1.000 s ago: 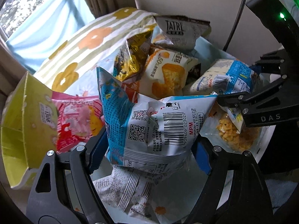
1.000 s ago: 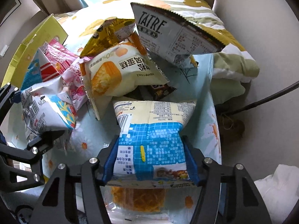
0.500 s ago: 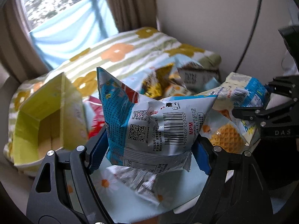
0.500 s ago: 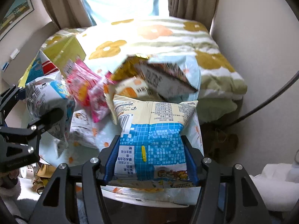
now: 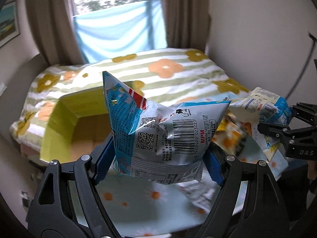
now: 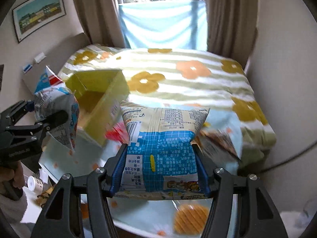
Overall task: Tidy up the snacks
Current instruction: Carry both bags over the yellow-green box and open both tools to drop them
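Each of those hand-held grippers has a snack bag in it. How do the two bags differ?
The left bag is silvery white with a large barcode, QR codes and a red-striped corner; the right bag is cream on top with a blue grid panel. The left bag is crumpled, one corner sticking up; the right bag sits flatter and squarer. Both are sealed, puffy and pinched between blue pads above the table.

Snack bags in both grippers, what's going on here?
A person is sorting snacks with two handheld grippers. The left gripper is clamped on a silver and blue snack bag, and the right gripper on a cream and blue snack bag. Both bags are held up off the floral cloth, with the open yellow-green box just ahead on the left.
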The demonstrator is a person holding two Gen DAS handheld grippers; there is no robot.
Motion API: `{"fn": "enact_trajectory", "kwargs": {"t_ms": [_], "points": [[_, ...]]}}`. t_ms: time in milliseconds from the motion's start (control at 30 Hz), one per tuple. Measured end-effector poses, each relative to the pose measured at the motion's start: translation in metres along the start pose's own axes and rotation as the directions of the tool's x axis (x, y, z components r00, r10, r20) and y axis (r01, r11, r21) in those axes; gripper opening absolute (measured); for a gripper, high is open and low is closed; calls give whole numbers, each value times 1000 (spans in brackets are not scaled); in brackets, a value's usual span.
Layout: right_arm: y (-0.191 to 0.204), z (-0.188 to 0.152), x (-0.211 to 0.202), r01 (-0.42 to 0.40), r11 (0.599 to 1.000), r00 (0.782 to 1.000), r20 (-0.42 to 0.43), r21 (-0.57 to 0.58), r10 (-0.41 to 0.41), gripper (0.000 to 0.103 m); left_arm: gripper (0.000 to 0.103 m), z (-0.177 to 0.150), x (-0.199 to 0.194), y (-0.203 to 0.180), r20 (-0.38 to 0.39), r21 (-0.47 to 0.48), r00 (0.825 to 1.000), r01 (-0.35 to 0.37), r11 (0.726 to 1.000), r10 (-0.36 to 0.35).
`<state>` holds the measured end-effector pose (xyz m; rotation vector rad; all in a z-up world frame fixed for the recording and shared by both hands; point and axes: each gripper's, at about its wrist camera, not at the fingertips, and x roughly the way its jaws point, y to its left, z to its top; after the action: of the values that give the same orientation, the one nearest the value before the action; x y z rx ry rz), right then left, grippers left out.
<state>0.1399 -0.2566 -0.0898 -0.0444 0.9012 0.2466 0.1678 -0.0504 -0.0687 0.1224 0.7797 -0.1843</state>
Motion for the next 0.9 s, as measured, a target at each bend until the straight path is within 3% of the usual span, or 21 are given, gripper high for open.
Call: {"fn": "enact_trajectory", "kwargs": {"t_ms": [333,533,900], "points": [[97,94,77,-68,997,997,27,-40,69,57,78,41,52,135,-41,-80,998,-54,995,51],[141,127,129,-80,997,997,-12,-13,80,57,78,54,112,205,-130,-99,991,-50,994,37],[172,145,197,-25,998,993,-116,59,31,57,79,46,207,248,-286,-34,958,5,999,-15]]}}
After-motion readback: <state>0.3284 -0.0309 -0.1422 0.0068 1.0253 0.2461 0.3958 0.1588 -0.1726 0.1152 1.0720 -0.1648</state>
